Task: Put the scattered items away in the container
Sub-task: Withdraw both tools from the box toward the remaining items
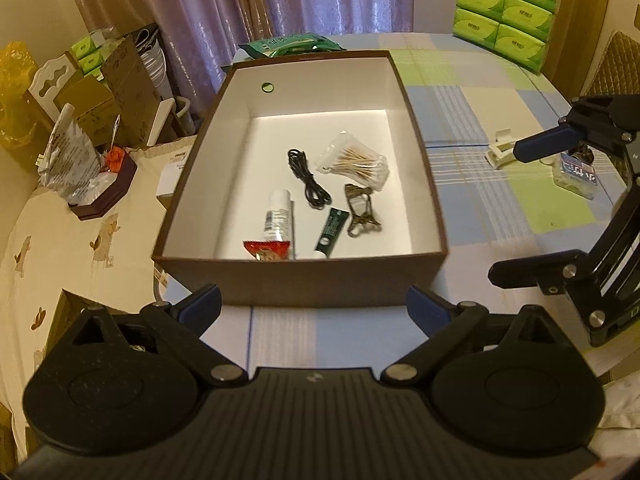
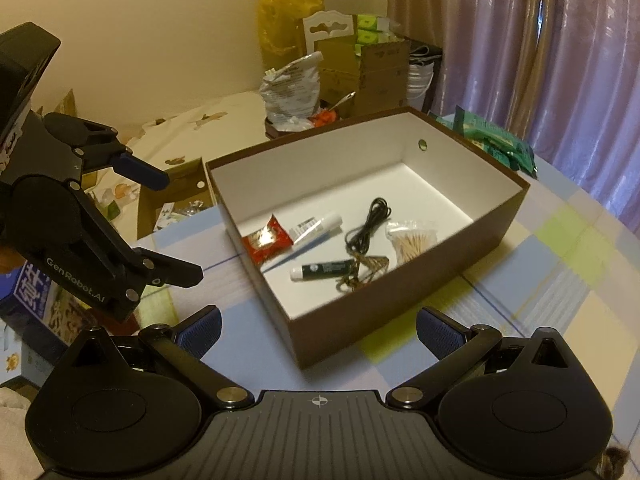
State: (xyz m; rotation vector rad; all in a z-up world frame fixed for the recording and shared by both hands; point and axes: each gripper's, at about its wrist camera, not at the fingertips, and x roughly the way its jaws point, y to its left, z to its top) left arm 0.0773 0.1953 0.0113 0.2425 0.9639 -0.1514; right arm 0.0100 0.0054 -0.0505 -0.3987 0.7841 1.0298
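- Brown cardboard box with white inside point(image 1: 298, 280) sits lidless on the checked tablecloth point(image 1: 472, 216), so things can be dropped in from above; it is the container.
- Inside the box, toward its near wall, lie a black coiled cable point(image 1: 308, 178), a clear bag of cotton swabs point(image 1: 356, 162), a white tube point(image 1: 279, 214), a dark green tube point(image 1: 330, 231), a red snack packet point(image 1: 267, 249) and a small brownish metal piece point(image 1: 362, 210). They lie loose and scattered, which fits being let fall, not arranged.
- Left gripper point(image 1: 314, 306) hovers just in front of the box's near wall, fingers spread wide with nothing between them, probably free to reach again.
- Right gripper point(image 2: 319, 334) is likewise released and empty, held off the box's near corner.
- To the right of the box, a white plastic clip point(image 1: 502, 152) and a clear tub with a blue label point(image 1: 576, 174) rest on the cloth; they look like what is left to tidy, though the right gripper's finger partly hides the tub.
- Behind the box lies a green packet point(image 1: 294, 44), possibly not part of the job.
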